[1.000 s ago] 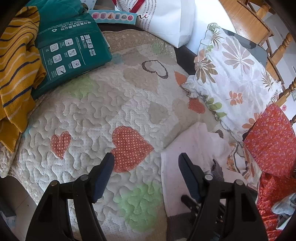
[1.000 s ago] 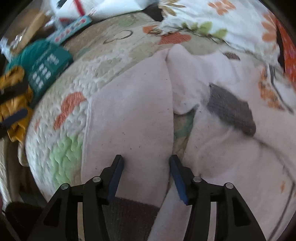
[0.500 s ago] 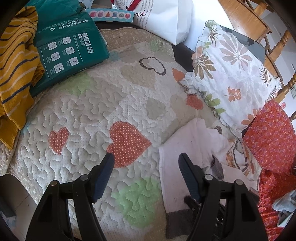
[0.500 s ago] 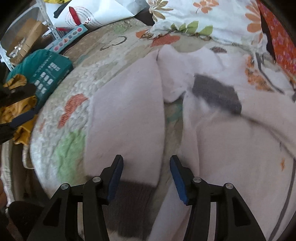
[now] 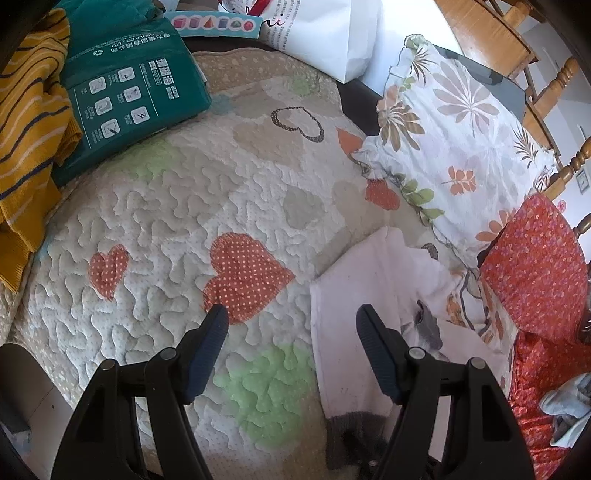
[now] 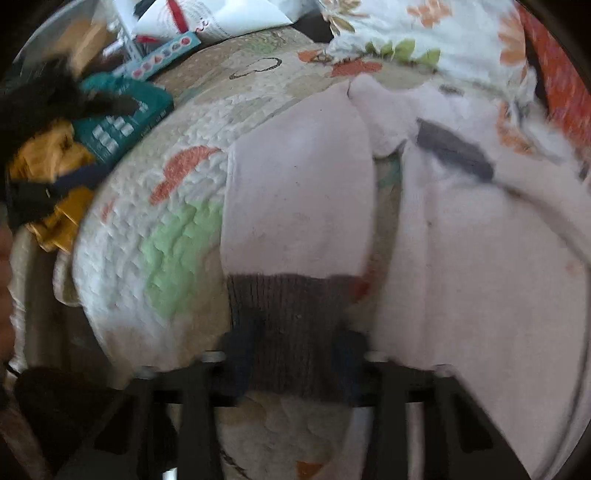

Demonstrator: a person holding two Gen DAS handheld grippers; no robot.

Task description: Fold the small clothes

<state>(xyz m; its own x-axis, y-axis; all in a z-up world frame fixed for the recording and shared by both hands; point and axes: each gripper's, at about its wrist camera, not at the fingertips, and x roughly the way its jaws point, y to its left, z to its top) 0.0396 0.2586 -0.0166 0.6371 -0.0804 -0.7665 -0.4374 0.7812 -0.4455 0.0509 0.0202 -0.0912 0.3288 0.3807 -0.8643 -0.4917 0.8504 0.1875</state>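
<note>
A small white garment with grey ribbed cuffs [image 5: 354, 314] lies on the quilt at the right in the left wrist view. My left gripper [image 5: 290, 317] is open and empty, hovering over the quilt just left of the garment. In the blurred right wrist view the garment's white sleeve [image 6: 295, 199] runs up the middle and ends in a grey cuff [image 6: 291, 325] at the bottom. My right gripper [image 6: 291, 362] stands open with the cuff lying between its fingers; the fingertips are dim and blurred, and I see no grip.
The heart-patterned quilt [image 5: 184, 221] covers the surface. A green package [image 5: 129, 92] and a yellow striped garment [image 5: 26, 122] lie at the far left. A floral pillow [image 5: 454, 140], red cloth [image 5: 535, 266] and white bag [image 5: 325, 33] bound the right and back.
My right gripper has pulled back along the sleeve, so the grey cuff now lies between its fingers. The left gripper has drifted slightly back; it stays open.
</note>
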